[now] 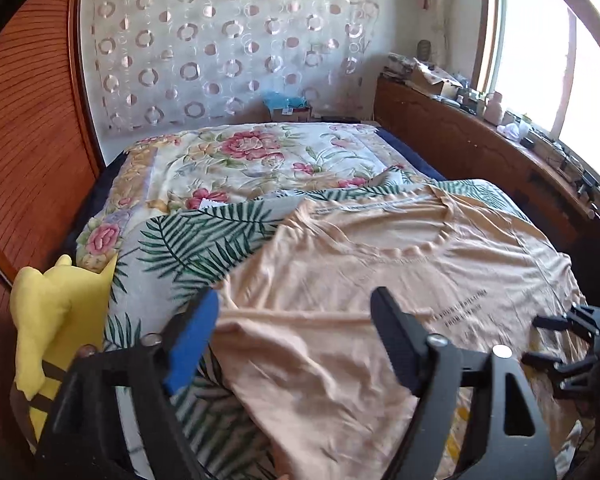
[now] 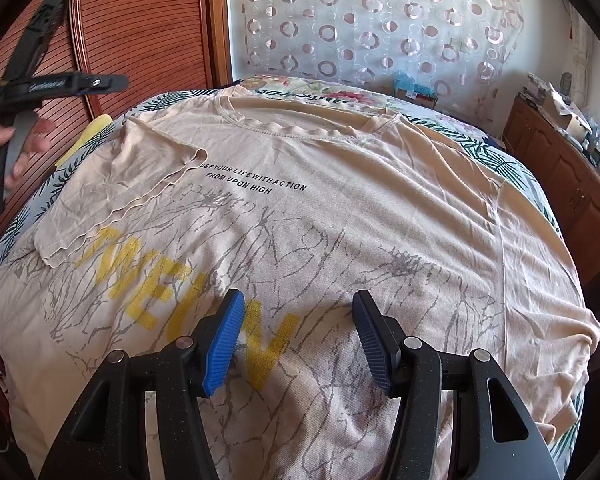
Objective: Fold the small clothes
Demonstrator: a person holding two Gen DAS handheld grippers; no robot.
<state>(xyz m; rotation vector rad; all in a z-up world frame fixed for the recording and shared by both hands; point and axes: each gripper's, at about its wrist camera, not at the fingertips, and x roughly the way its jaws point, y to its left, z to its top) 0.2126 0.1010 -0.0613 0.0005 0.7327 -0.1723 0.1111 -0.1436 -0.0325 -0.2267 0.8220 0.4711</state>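
- Bedroom light from the window (image 1: 540, 60) falls across a bed (image 1: 240, 152) with a leaf-print cover (image 1: 188, 240), and the peach T-shirt (image 2: 340, 220) lies spread flat on it, print side up.
- Your left gripper (image 1: 296, 344) hangs with its fingers wide apart and nothing between them; the folded-in sleeve (image 2: 112, 184) lies just beyond and below.
- Your right gripper (image 2: 298, 340) stands half open over the yellow lettering (image 2: 188, 292), and you grip no cloth there.
- From those right fingers the shirt runs away toward the neckline (image 2: 292, 128); its long axis goes hem to collar, straight ahead of you.
- Judging by this, the far right sleeve (image 2: 540, 280) is unfolded and lies nearer your right hand.
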